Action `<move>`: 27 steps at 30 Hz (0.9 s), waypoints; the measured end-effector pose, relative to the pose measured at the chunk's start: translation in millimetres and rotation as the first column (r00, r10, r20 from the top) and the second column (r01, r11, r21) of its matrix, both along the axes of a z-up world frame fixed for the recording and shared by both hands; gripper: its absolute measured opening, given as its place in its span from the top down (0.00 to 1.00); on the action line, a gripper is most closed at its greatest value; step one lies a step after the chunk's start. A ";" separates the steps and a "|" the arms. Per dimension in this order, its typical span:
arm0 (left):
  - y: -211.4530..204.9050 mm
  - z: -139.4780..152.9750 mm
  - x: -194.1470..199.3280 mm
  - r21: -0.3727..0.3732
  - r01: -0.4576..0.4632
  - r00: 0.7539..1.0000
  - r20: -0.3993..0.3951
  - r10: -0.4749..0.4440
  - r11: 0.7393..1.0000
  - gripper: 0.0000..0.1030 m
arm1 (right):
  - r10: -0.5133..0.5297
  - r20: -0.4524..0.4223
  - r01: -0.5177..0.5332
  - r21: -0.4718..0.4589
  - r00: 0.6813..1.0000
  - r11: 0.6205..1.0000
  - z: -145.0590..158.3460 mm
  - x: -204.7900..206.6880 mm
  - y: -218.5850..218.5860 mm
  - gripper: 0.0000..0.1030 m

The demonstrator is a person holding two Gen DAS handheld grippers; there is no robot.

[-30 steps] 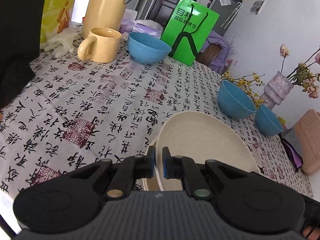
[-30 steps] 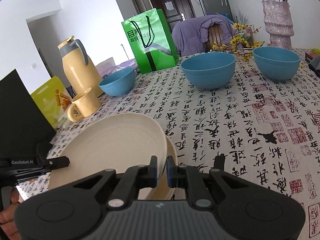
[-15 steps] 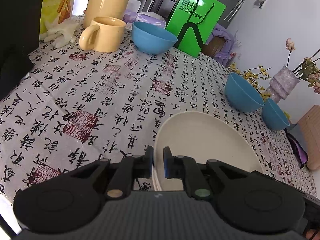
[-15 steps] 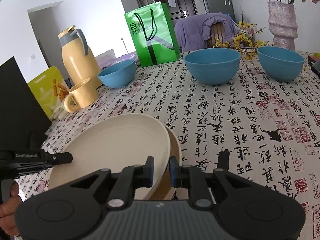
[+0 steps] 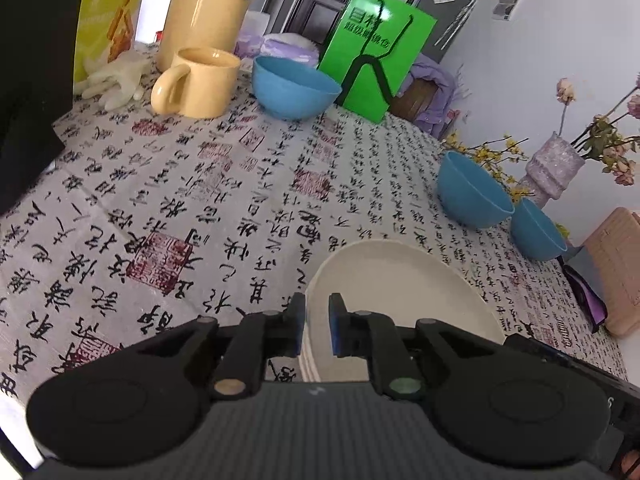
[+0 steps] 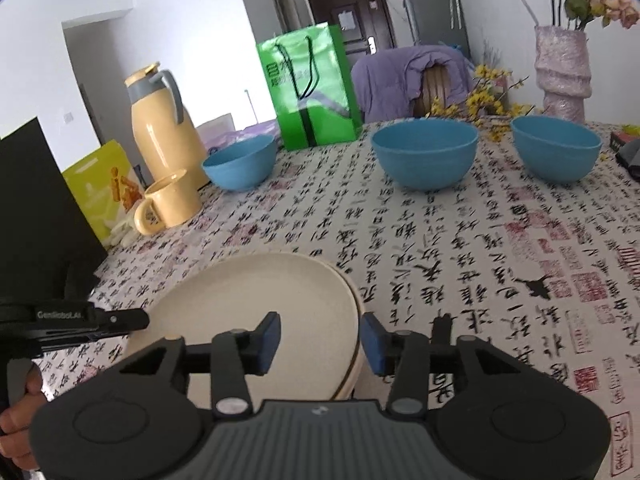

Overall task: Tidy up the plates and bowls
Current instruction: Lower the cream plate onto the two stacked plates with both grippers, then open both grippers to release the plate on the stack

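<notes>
Worktop (image 6: 460, 248) carrying stacked plates (image 6: 256, 304) | right hand-held gripper (image 6: 320, 340) opening, releasing rim | left hand-held gripper (image 5: 317, 322) pinching rim (stack could slide if tugged).

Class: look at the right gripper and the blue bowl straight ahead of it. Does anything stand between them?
Only the stack of cream plates under the right gripper, whose jaws are opening. Beyond it, bare tablecloth reaches the middle blue bowl.

The calligraphy-print table (image 6: 460, 264) carries cream plates (image 6: 256, 304), three blue bowls (image 6: 425, 152), a mug (image 6: 172, 202).
</notes>
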State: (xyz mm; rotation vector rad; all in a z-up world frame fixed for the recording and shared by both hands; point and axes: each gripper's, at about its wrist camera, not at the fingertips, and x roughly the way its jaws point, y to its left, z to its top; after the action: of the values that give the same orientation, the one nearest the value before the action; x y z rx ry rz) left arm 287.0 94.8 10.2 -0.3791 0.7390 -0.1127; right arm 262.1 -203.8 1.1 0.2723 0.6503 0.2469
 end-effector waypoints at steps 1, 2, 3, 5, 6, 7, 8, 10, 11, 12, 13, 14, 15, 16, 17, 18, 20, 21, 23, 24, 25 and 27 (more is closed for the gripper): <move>-1.2 2.1 -1.8 0.002 0.004 1.000 0.007 -0.004 1.000 0.89 | -0.004 0.004 0.004 0.001 1.000 1.000 1.3 -1.7 -1.5 0.57; -2.2 4.1 -3.9 0.004 0.009 1.000 0.013 -0.009 1.000 0.89 | -0.008 0.007 0.008 0.003 1.000 1.000 2.5 -3.0 -3.0 0.57; -3.4 6.0 -6.5 0.005 0.015 1.000 0.020 -0.015 1.000 0.89 | -0.011 0.012 0.011 0.003 1.000 1.000 3.8 -5.2 -4.4 0.57; -5.9 10.0 -12.8 0.010 0.023 0.999 0.033 -0.023 1.000 0.87 | -0.016 0.019 0.015 0.006 1.000 1.000 6.1 -9.9 -7.0 0.57; -7.0 12.0 -16.0 0.014 0.026 0.999 0.039 -0.027 1.000 0.83 | -0.016 0.023 0.016 0.007 1.000 1.000 7.2 -11.9 -7.8 0.57; -7.8 14.1 -19.9 0.016 0.031 0.998 0.047 -0.031 0.999 0.79 | -0.016 0.027 0.016 0.008 1.000 1.000 8.2 -14.4 -8.9 0.56; -8.6 16.2 -23.8 0.020 0.034 0.998 0.054 -0.035 0.999 0.71 | -0.016 0.031 0.016 0.009 0.999 1.000 9.3 -17.5 -9.8 0.56; -11.4 21.0 -33.4 0.037 0.042 0.996 0.077 -0.045 0.998 0.65 | -0.015 0.039 0.014 0.013 0.999 1.000 12.0 -23.8 -11.6 0.56; -12.8 23.3 -38.4 0.050 0.045 0.995 0.088 -0.049 0.998 0.63 | -0.015 0.044 0.014 0.013 0.999 1.000 13.2 -27.2 -11.9 0.55; -14.4 25.3 -43.8 0.061 0.049 0.994 0.099 -0.055 0.997 0.59 | -0.015 0.049 0.014 0.014 0.999 1.000 14.5 -30.7 -12.9 0.55; -15.8 27.0 -49.7 0.072 0.050 0.993 0.107 -0.058 0.996 0.55 | -0.015 0.054 0.014 0.016 0.998 1.000 15.6 -34.1 -13.7 0.54; -17.2 28.5 -55.6 0.083 0.047 0.992 0.115 -0.057 0.995 0.47 | -0.014 0.060 0.013 0.018 0.998 1.000 16.8 -38.2 -15.0 0.51; -18.9 29.6 -62.1 0.095 0.042 0.991 0.123 -0.054 0.995 0.42 | -0.015 0.065 0.014 0.019 0.998 1.000 17.6 -42.2 -16.1 0.47; -20.6 30.8 -68.1 0.105 0.040 0.990 0.131 -0.054 0.994 0.39 | -0.015 0.070 0.014 0.018 0.997 1.000 18.4 -46.3 -17.1 0.44; -22.1 31.3 -74.4 0.116 0.040 0.989 0.139 -0.056 0.992 0.35 | -0.017 0.076 0.016 0.019 0.997 1.000 18.9 -51.0 -18.2 0.40; -23.7 31.1 -80.3 0.128 0.040 0.988 0.145 -0.059 0.991 0.32 | -0.019 0.080 0.018 0.020 0.997 1.000 19.3 -55.1 -19.4 0.37; -26.2 29.5 -93.3 0.152 0.039 0.986 0.154 -0.062 0.988 0.28 | -0.014 0.084 0.013 0.017 0.996 1.000 19.1 -63.8 -21.1 0.28; -27.8 28.7 -99.8 0.163 0.036 0.986 0.157 -0.062 0.986 0.25 | -0.011 0.086 0.010 0.015 0.996 1.000 18.4 -68.6 -22.1 0.22; -31.2 26.9 -113.9 0.187 0.031 0.984 0.166 -0.063 0.982 0.19 | -0.006 0.094 0.004 0.018 0.996 1.000 16.6 -78.3 -24.2 0.17; -32.8 26.5 -119.8 0.197 0.029 0.983 0.171 -0.064 0.980 0.17 | 0.001 0.097 -0.003 0.022 0.995 1.000 15.5 -83.5 -25.5 0.14; -34.6 26.2 -127.4 0.209 0.028 0.981 0.180 -0.066 0.977 0.15 | 0.006 0.100 -0.008 0.027 0.995 1.000 14.5 -88.1 -26.5 0.13; -38.9 25.1 -143.2 0.233 0.014 0.977 0.205 -0.063 0.972 0.04 | 0.007 0.113 -0.011 0.030 0.994 0.999 11.4 -98.3 -29.1 0.07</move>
State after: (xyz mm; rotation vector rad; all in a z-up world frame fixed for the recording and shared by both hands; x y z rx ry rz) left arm 143.8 55.9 35.3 -0.1280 0.5418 -0.1013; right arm 163.8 -232.9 12.5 0.2831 0.5367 0.2790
